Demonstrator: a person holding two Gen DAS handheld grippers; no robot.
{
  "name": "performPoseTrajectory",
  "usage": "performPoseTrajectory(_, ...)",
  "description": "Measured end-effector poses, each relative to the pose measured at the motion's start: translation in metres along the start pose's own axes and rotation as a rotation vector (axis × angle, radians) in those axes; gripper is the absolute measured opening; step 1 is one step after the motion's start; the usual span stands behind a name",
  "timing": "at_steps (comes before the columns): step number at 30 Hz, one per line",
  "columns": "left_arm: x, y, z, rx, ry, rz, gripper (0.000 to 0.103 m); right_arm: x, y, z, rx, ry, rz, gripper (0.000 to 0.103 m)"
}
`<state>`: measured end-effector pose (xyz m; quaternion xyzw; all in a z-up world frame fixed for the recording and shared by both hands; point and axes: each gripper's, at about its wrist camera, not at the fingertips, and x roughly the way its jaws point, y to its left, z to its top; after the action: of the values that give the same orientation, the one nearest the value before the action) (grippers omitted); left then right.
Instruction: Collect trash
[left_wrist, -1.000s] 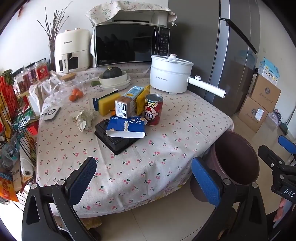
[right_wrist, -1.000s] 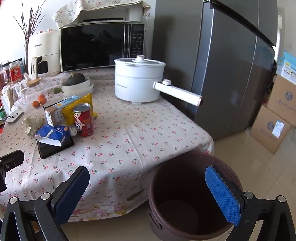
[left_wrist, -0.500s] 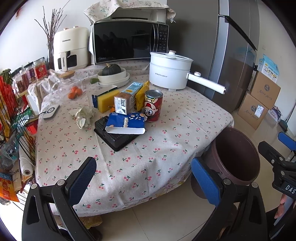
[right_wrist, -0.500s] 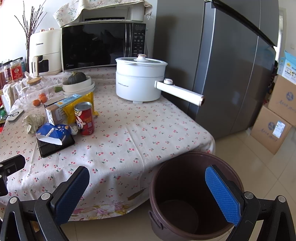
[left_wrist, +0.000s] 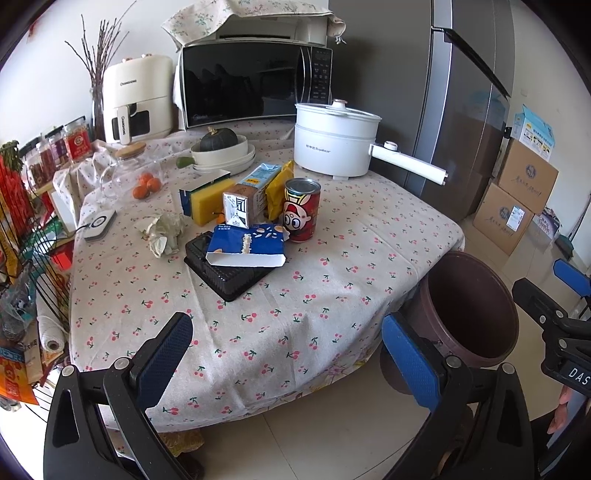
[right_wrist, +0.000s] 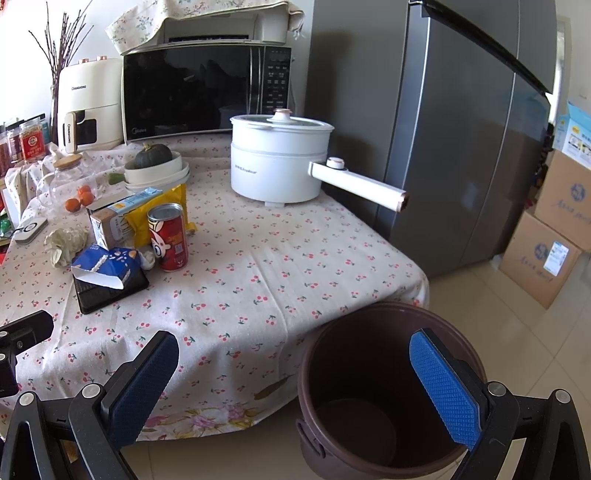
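Observation:
A brown trash bin (left_wrist: 476, 314) (right_wrist: 388, 398) stands on the floor at the table's near right corner. On the cherry-print tablecloth (left_wrist: 332, 280) lie a crumpled paper (left_wrist: 162, 230) (right_wrist: 66, 240), a torn blue carton (left_wrist: 247, 249) (right_wrist: 105, 267) on a black tray (left_wrist: 229, 275), a red can (left_wrist: 301, 210) (right_wrist: 168, 236), a milk carton (left_wrist: 251, 195) and a yellow packet (left_wrist: 277, 188). My left gripper (left_wrist: 288, 350) is open and empty before the table edge. My right gripper (right_wrist: 295, 373) is open and empty, over the bin's rim.
A white electric pot (left_wrist: 340, 138) with a long handle, a microwave (left_wrist: 255, 81), an air fryer (left_wrist: 136, 98), bowls with a squash (left_wrist: 221, 147) and a sponge (left_wrist: 210, 199) stand farther back. A fridge (right_wrist: 443, 129) and cardboard boxes (left_wrist: 517, 199) are at the right.
Both grippers have drifted slightly, so the table items sit a little higher and closer in view. Both stay open and empty.

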<state>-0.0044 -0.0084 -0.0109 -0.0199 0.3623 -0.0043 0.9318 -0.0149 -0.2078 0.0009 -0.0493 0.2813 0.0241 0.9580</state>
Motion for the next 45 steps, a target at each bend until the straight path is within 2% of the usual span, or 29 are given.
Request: performPoseTrajectory(45, -0.0004, -0.0030, 0.0010, 0.004, -0.006, 0.006, 0.103, 0.0021, -0.0035, -0.0038, -0.001, 0.003, -0.007, 0.103)
